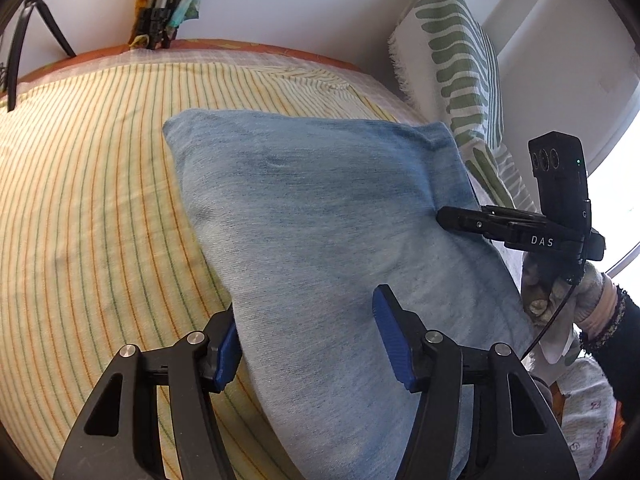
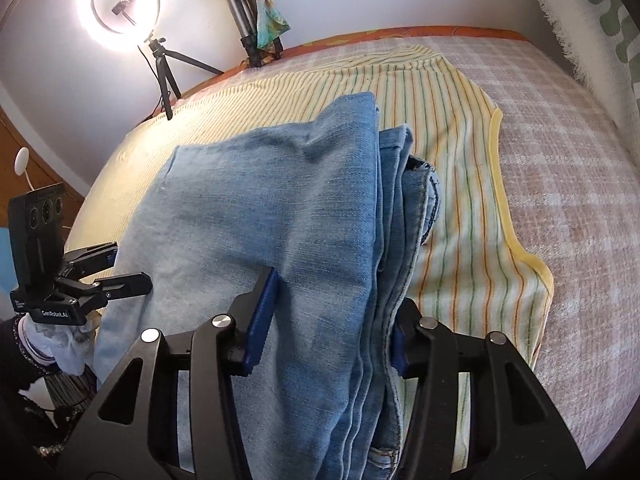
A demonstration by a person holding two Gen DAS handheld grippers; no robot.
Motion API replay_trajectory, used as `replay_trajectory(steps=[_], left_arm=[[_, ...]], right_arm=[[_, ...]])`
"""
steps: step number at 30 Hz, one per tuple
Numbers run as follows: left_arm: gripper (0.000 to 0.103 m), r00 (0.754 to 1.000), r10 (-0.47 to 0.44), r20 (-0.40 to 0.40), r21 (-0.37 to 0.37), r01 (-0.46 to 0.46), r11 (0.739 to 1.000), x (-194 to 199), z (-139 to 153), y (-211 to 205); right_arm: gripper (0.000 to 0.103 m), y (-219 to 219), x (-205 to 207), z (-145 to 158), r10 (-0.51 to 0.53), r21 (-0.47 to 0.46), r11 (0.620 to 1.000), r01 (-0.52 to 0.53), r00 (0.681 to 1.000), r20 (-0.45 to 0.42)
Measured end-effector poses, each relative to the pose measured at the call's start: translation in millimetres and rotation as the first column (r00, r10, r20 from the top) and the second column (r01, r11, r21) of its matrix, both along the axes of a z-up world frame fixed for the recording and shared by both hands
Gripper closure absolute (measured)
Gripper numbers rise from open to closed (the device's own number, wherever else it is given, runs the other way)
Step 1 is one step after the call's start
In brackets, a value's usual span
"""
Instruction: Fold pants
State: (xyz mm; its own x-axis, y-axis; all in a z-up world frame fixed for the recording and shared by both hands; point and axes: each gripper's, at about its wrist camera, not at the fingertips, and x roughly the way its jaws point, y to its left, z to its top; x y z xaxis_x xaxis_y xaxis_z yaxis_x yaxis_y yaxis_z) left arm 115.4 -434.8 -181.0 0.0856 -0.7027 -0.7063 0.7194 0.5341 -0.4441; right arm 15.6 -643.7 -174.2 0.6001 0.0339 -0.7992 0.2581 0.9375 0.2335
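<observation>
The folded jeans (image 1: 320,232) lie on the striped sheet (image 1: 100,184) on the bed. Left hand-held gripper (image 1: 308,344) straddles their left edge, jaws part open. Right hand-held gripper (image 2: 328,320) straddles the stacked right edge; grip cannot be confirmed.

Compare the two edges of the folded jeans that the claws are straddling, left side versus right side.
The left claw straddles an edge of the jeans that shows as one smooth sheet of pale denim on the striped sheet. The right claw straddles the opposite edge, a stack of several layers with darker seams and stitching. Both edges sit between blue pads; neither view shows a firm pinch.
</observation>
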Motion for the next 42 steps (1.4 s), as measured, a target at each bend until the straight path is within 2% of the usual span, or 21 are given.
replay_trajectory(steps=[3,5,7,9,11,15,19,22,25,29,34,39,42], left_arm=[[0.052,1.000,-0.003,0.018,-0.005,0.003,1.000,-3,3,0],[0.062,0.999,-0.005,0.037,-0.010,0.005,1.000,-4,6,2],[0.067,0.999,-0.008,0.045,-0.018,0.009,1.000,-6,10,4],[0.072,0.998,-0.010,0.058,-0.023,0.011,1.000,-7,12,6],[0.080,0.998,-0.010,0.069,-0.036,0.012,0.999,-9,16,8],[0.087,0.996,-0.020,0.087,-0.064,0.026,0.998,-14,24,13],[0.089,0.998,-0.038,0.051,-0.104,0.043,0.994,-14,33,17],[0.089,0.996,-0.057,0.062,-0.118,0.064,0.991,-16,43,18],[0.089,0.994,-0.074,0.083,-0.110,0.083,0.991,-17,42,13],[0.089,0.997,-0.062,0.051,-0.121,0.068,0.990,-12,36,11],[0.089,0.996,-0.071,0.058,-0.129,0.078,0.989,-15,41,14],[0.090,0.993,-0.082,0.081,-0.162,0.094,0.982,-21,57,15],[0.090,0.991,-0.094,0.094,-0.190,0.110,0.976,-23,69,12]], right_arm=[[0.054,6,2,4,-0.010,-0.029,1.000,0.009,1.000,-0.021],[0.059,10,3,8,-0.016,-0.056,0.998,0.014,0.999,-0.032],[0.071,17,3,14,-0.018,-0.104,0.995,0.014,0.999,-0.036],[0.078,22,2,21,-0.012,-0.126,0.992,0.007,0.999,-0.045],[0.080,28,1,26,-0.013,-0.143,0.990,0.007,0.999,-0.042],[0.083,40,-2,41,0.000,-0.189,0.982,-0.006,1.000,-0.030],[0.084,54,-8,59,0.011,-0.212,0.977,-0.008,1.000,0.012],[0.085,65,-12,72,0.022,-0.240,0.971,-0.017,1.000,0.018],[0.085,69,-11,70,0.028,-0.285,0.958,-0.032,0.999,-0.020],[0.085,59,-11,61,-0.013,-0.242,0.970,0.005,0.999,-0.031],[0.085,63,-18,64,0.001,-0.246,0.969,0.003,1.000,0.017],[0.085,81,-30,83,0.015,-0.313,0.950,0.014,0.996,0.088],[0.085,80,-37,97,-0.001,-0.323,0.946,0.039,0.993,0.118]])
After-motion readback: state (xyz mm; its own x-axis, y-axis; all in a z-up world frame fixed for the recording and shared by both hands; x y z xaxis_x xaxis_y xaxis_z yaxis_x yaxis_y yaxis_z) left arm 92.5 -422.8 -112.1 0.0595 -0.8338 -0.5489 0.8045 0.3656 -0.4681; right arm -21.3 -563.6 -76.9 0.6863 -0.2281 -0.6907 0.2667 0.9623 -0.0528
